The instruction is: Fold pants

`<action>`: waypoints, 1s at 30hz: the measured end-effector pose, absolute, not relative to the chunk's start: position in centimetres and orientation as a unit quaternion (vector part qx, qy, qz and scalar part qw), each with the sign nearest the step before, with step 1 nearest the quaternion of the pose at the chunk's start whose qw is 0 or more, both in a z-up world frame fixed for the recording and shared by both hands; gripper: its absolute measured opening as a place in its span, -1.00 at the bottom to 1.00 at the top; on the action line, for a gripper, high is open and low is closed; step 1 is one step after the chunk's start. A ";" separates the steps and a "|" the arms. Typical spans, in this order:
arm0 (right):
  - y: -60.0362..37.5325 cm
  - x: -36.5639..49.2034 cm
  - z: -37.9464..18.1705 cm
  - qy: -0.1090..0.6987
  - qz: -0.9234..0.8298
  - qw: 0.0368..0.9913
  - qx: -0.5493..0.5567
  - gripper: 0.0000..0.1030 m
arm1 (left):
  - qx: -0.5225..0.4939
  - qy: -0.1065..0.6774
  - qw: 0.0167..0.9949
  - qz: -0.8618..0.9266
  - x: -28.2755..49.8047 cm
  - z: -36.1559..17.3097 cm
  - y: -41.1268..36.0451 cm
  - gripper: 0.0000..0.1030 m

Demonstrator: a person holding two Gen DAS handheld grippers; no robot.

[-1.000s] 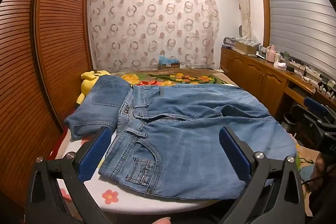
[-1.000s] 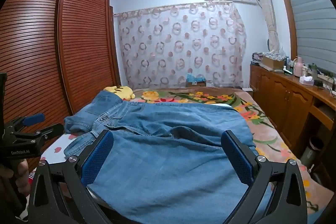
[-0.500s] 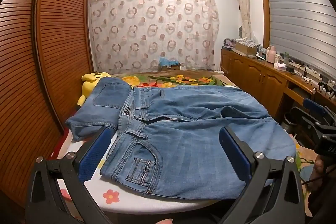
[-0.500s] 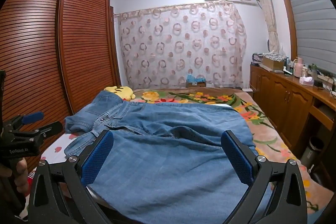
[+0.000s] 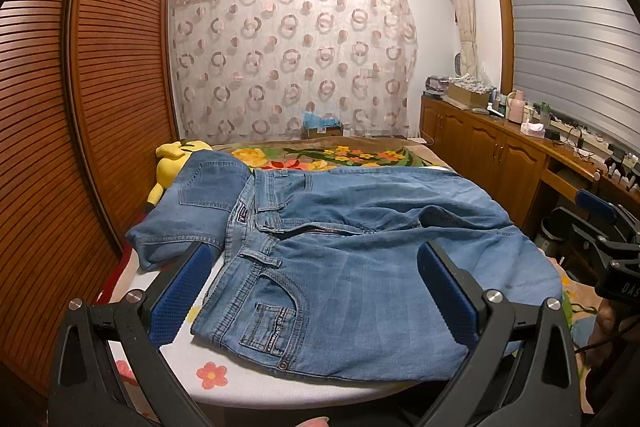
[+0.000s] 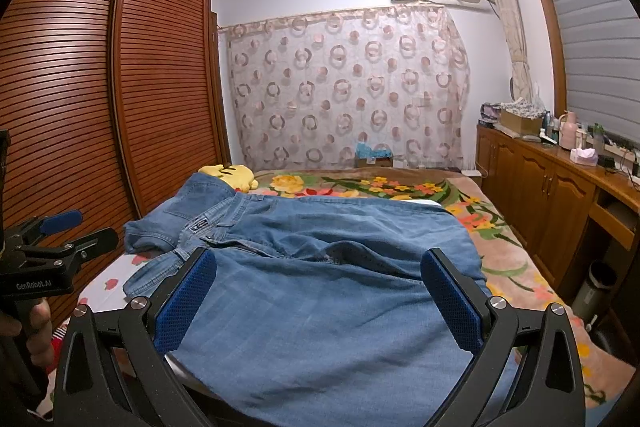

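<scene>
Both grippers, left gripper (image 5: 314, 291) and right gripper (image 6: 320, 297), hover spread wide, gripping nothing, over jeans (image 5: 360, 259); a yellow plush (image 5: 172, 163) lies beyond.

"GenRobot.AI" is printed in white on the black body of the left gripper (image 6: 60, 239); "DAS" is seen on the right gripper (image 5: 608, 239).

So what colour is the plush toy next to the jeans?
Yellow. The plush toy shows best in the left wrist view, beside the jeans.
</scene>
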State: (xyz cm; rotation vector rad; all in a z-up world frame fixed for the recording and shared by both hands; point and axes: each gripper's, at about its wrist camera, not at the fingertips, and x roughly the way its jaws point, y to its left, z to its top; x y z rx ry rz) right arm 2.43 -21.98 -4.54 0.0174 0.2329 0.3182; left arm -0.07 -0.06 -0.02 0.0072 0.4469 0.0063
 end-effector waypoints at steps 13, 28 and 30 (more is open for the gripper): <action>-22.0 2.4 -4.6 0.115 0.158 0.981 0.007 0.98 | 0.003 0.218 0.976 0.003 -0.5 1.3 0.1 0.99; -21.9 2.3 -4.4 0.114 0.159 0.981 0.007 0.98 | 0.004 0.216 0.976 0.004 -0.6 1.2 0.0 0.99; -21.9 2.3 -4.4 0.114 0.159 0.981 0.007 0.98 | 0.004 0.216 0.976 0.003 -0.7 1.5 0.0 0.99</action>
